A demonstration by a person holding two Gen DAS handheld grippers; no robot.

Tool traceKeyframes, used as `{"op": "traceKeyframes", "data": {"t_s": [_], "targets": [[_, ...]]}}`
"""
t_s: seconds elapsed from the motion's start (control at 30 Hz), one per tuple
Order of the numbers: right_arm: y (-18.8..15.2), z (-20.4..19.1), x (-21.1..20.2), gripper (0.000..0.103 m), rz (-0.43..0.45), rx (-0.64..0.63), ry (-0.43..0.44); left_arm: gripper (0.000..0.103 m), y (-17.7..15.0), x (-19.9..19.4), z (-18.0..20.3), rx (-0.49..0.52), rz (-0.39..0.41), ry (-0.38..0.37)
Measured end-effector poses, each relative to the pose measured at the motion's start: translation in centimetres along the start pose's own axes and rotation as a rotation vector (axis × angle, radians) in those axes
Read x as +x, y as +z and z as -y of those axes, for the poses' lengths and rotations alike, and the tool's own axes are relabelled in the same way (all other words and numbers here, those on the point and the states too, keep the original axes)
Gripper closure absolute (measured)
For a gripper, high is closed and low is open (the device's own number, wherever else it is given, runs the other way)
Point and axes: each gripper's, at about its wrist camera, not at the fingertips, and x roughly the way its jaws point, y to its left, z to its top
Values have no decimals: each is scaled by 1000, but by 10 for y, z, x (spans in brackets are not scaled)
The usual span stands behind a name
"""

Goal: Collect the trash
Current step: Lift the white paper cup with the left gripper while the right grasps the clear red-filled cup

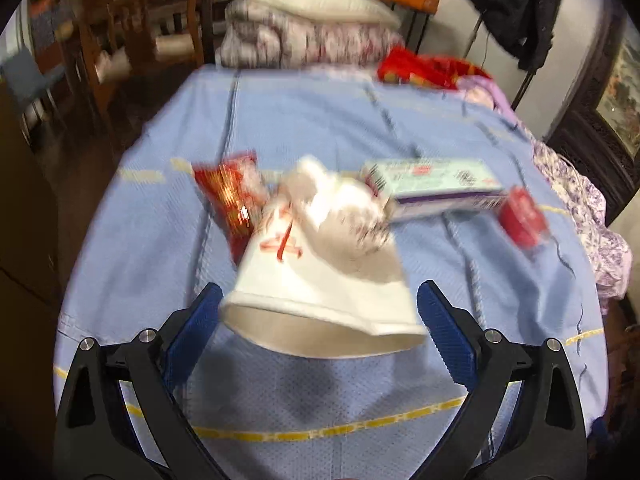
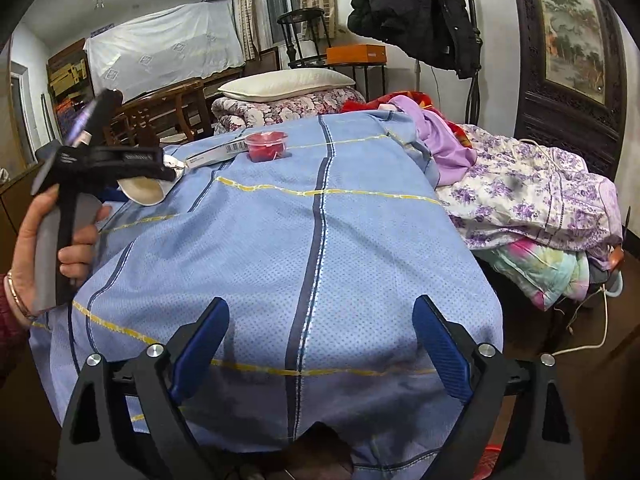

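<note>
While spread wide, left gripper (image 1: 320, 308) flanks white paper cup (image 1: 320, 280) on blue bedspread (image 1: 304, 120).
Contact unclear; right gripper (image 2: 320, 336) gapes, nothing inside.

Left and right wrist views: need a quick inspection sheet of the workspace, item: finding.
Surface: blue bedsheet with yellow and dark stripes, wrinkled.
Job's things: white paper cup on its side, mouth toward the camera; crumpled white tissue behind it; red snack wrapper; long carton; small red cup.
Clutter: floral quilt and purple garment piled along one edge.
Grippers: left gripper open, jaws either side of the paper cup, contact blurred; right gripper open, nothing between its jaws.
Cables: white cord hanging beside the bed.
Surroundings: pillow on folded bedding, dark jacket on a stand, wooden chairs.
</note>
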Motion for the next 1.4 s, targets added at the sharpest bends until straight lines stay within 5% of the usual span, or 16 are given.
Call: {"op": "traceKeyframes", "data": {"t_s": [0.63,0.73,0.8,1.1,1.23,1.4], "targets": [[2,-12,6,5,-38,-45,-51,7,-1,-1,-3,-7,13,-27],[2,-12,6,5,-40,-51,-58,17,-2,-5,-11,-41,34,-36],[2,-12,6,5,-41,-52,-58,40,-3,-8,-16,-61,55,-84],[4,-12,6,5,-53,-52,-64,41,-3,-21,-28,-109,122,-211],[30,-18,6,5,-19,-36,-1,41,-3,-25,-30,-115,141,-228],[104,-39,35,5,6,-35,36,41,-4,-27,-29,-113,151,-246]]}}
